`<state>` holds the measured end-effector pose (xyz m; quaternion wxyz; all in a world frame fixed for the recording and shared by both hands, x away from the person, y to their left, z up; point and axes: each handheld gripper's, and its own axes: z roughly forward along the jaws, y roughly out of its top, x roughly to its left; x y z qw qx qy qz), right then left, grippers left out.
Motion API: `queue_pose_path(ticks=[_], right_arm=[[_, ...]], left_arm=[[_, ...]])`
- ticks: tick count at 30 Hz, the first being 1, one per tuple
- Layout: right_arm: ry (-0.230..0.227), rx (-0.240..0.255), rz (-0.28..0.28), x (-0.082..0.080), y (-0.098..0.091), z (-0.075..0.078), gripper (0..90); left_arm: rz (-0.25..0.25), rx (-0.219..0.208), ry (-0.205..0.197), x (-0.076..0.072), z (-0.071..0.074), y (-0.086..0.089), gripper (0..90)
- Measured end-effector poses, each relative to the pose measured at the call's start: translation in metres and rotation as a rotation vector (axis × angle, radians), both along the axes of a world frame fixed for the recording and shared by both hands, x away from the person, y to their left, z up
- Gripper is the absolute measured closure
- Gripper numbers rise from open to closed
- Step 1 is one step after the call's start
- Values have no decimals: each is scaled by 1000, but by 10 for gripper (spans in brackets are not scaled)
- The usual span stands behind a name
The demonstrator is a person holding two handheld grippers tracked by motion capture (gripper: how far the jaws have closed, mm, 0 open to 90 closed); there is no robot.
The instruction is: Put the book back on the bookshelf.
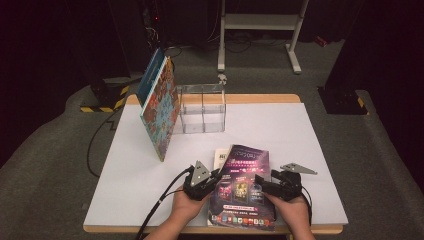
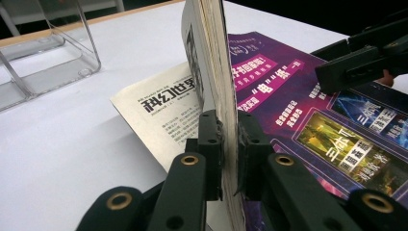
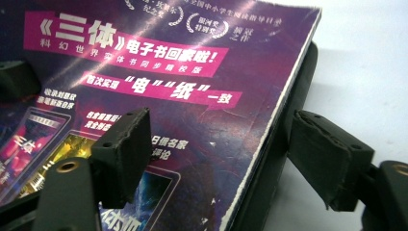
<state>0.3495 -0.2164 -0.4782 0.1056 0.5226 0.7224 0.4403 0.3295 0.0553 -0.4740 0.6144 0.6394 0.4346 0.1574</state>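
Purple magazine [image 1: 243, 187] lies near the tabletop's [image 1: 310, 150] near edge, centre-right, long axis running near to far, its far end raised off a white printed page [image 2: 159, 108] beneath. Left claw [image 1: 216, 179] is clamped together on the magazine's left edge, gripped edge standing upright between the pads in the left gripper view. Right claw [image 3: 216, 154] stands apart, straddling the right edge, pads not pressing. Clear acrylic holder [image 1: 202, 107] and a leaning book [image 1: 160, 107] sit far left, well apart; bare tabletop to the right.
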Motion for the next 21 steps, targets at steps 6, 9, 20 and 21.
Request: queue_pose_path(ticks=[6, 9, 20, 21], right_arm=[[20, 24, 6, 2, -3, -2, 221], [7, 12, 13, 2, -3, -2, 224], [-13, -18, 11, -1, 0, 1, 235], [-14, -19, 10, -1, 0, 1, 236]], left_arm=[[42, 10, 19, 5, -3, 2, 726], [70, -9, 61, 11, -8, 7, 565], [38, -129, 273, 26, -13, 5, 209], [33, -141, 289, 27, -14, 4, 184]])
